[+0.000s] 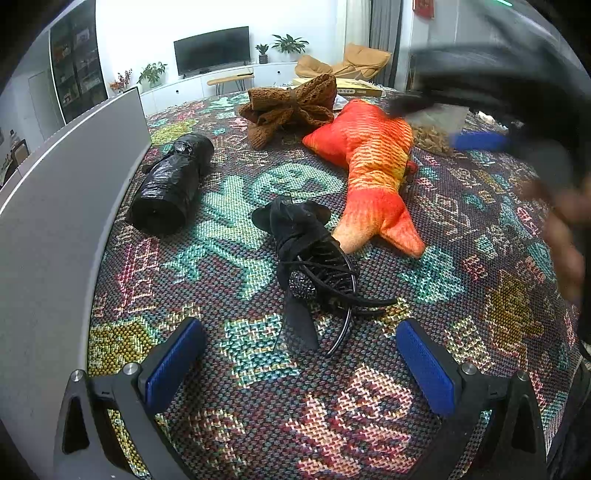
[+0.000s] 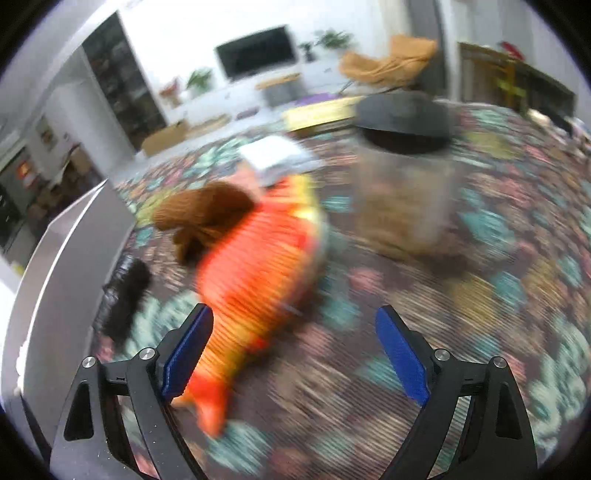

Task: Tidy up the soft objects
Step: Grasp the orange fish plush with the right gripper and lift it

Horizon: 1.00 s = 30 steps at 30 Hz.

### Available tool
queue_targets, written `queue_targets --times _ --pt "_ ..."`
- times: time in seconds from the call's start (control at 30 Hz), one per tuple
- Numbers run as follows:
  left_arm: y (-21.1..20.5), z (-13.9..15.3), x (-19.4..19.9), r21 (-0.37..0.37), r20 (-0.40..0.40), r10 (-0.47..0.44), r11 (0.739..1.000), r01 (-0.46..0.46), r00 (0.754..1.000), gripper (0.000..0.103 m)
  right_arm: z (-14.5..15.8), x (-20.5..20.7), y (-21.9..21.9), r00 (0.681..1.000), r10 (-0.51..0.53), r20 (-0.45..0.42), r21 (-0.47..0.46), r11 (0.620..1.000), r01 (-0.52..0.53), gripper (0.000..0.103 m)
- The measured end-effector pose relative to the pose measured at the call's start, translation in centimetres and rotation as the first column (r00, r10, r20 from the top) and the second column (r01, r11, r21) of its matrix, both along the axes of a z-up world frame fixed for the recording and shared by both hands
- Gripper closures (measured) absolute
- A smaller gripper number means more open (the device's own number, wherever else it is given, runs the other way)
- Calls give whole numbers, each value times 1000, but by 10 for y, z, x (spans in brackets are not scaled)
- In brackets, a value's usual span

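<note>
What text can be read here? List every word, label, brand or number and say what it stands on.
No text can be read in either view.
The yellow box at the far edge of the patterned cloth bears dark marks, too small to read.
The red hanging on the far wall is too small and cut off to read.
The right wrist view is motion-blurred; nothing is legible there.

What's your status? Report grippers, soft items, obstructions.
Left gripper open, empty, over black bow headband. Right gripper open, empty, beside orange plush fish. Brown knit and black bag roll untouched. Nothing obstructing.
</note>
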<state>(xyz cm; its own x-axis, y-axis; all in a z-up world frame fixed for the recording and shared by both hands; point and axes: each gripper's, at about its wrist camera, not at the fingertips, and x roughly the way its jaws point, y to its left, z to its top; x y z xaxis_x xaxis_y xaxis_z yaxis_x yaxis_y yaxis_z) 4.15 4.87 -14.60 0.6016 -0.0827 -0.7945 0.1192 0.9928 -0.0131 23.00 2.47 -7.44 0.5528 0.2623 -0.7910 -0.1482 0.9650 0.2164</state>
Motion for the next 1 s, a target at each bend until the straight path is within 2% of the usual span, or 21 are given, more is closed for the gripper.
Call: queue_targets --times 0.1,0.13,0.17,0.23,0.3,0.43,0.53,0.67,0.77,0.97,1.0 --pt "0 0 0 -2 0 0 1000 0 1000 0 -20 28 27 998 27 -53 -67 997 -31 13" --pt "0 0 0 -3 1 0 1000 0 1000 0 -27 31 29 997 29 -69 -88 996 -35 24" --pt "0 0 1 -4 1 0 1000 0 1000 0 -31 31 27 997 32 -71 -89 995 -38 39" --pt "0 0 2 -6 2 1 1000 -1 1000 0 -29 20 16 997 51 -51 -68 996 -55 61" --pt "-1 0 3 -7 2 1 1000 -1 1000 0 -20 4 6 996 73 -40 -64 995 -76 67" --pt "0 0 3 -8 3 3 1000 -3 1000 0 12 -50 -19 991 130 38 -109 986 -125 67" --pt "-1 -1 2 -4 3 4 1000 -4 1000 0 25 -96 -44 985 163 62 -134 979 -154 67" --pt "-2 -1 3 -2 3 4 1000 -4 1000 0 29 -137 -89 992 103 77 -161 983 -90 66" --pt "-2 -1 3 -2 3 4 1000 -4 1000 0 27 -133 -121 995 29 96 -207 978 -9 66" --pt "-2 -1 3 -2 3 4 1000 -4 1000 0 27 -62 -169 987 -80 142 -272 955 117 64" --pt "-2 -1 3 -1 3 4 1000 -4 1000 0 29 -52 -172 983 -89 158 -270 954 130 61"
